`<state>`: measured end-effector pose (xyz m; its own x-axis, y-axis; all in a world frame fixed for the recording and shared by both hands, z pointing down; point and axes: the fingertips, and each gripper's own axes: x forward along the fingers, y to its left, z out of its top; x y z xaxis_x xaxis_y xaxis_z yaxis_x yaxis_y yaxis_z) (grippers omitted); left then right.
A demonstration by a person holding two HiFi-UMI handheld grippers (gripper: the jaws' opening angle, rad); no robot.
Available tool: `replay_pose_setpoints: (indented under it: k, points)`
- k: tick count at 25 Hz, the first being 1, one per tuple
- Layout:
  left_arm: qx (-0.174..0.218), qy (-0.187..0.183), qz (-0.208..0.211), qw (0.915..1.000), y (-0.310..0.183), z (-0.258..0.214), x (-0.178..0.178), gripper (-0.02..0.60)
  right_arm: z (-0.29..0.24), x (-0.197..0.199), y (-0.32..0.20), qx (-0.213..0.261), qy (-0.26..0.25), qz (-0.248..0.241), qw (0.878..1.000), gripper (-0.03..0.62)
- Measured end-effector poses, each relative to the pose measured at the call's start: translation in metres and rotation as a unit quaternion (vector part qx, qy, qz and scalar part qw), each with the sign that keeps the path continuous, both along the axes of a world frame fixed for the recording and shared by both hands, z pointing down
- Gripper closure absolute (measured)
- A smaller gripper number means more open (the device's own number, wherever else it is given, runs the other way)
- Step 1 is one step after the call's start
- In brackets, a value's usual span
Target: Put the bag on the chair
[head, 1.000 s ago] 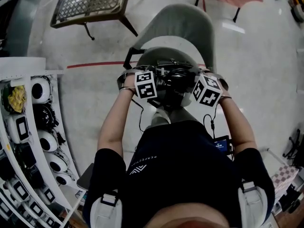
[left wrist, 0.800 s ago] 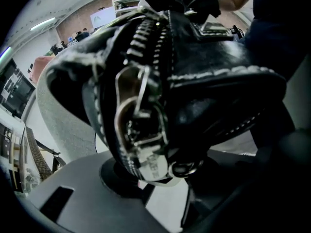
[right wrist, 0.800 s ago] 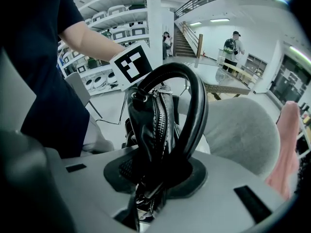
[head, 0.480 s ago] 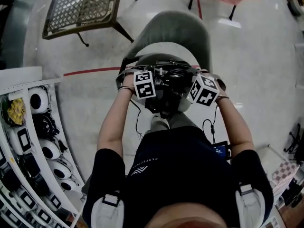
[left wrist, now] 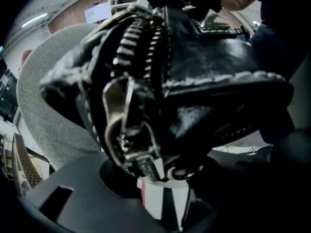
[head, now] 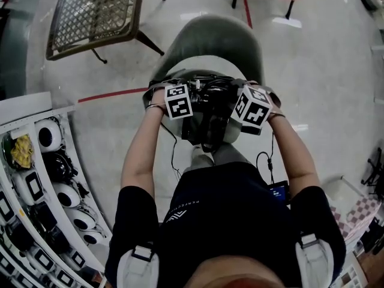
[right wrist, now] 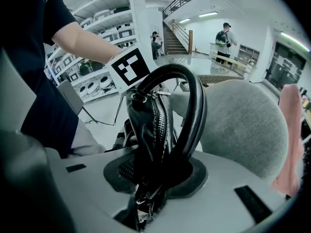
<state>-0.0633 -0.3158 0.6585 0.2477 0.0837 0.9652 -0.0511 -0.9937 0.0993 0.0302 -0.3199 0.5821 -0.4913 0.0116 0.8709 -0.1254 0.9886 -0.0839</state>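
Bag point(head: 210, 110) carried further over grey chair point(head: 216, 35) | 2 tools: left tool point(left wrist: 160, 188), right tool point(right wrist: 143, 203), both clamped on 1 bag

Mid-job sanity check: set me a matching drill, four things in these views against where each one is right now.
Things:
1 bag
2 grey chair
3 mesh chair
4 shelves

Places:
A top left of the head view
B left edge of the head view
C held in the jaws of the left gripper and right gripper
D just ahead of the bag

Pairs: 1-C, 2-D, 3-A, 4-B
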Motion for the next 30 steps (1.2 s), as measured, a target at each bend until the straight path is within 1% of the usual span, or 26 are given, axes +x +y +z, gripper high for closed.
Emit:
replay_pose_setpoints:
  k: [4, 8, 16, 23, 30]
  points:
    - [-0.011, -0.007, 0.003, 0.9999, -0.001, 0.011, -0.006, 0.351, 0.009, -0.007, -0.003, -0.003, 0.001, 0.0, 1.0, 0.477]
    - [-0.012, -0.018, 0.005, 0.9998, -0.003, 0.023, -0.016, 0.342, 0.017, -0.019, -0.008, -0.002, -0.003, -0.004, 1.0, 0.47]
    - [-0.018, -0.007, -0.012, 0.9997, -0.015, 0.03, -0.021, 0.332, 0.025, -0.025, -0.021, 0.01, -0.006, -0.001, 1.0, 0.441]
    - [-0.031, 0.008, -0.02, 0.9993, -0.02, 0.032, -0.018, 0.32, 0.032, -0.024, -0.027, 0.031, -0.006, -0.008, 0.999, 0.387]
    - [-0.016, 0.001, -0.038, 0.9992, -0.026, 0.033, -0.022, 0.304, 0.033, -0.028, -0.034, 0.054, -0.012, 0.006, 0.998, 0.349]
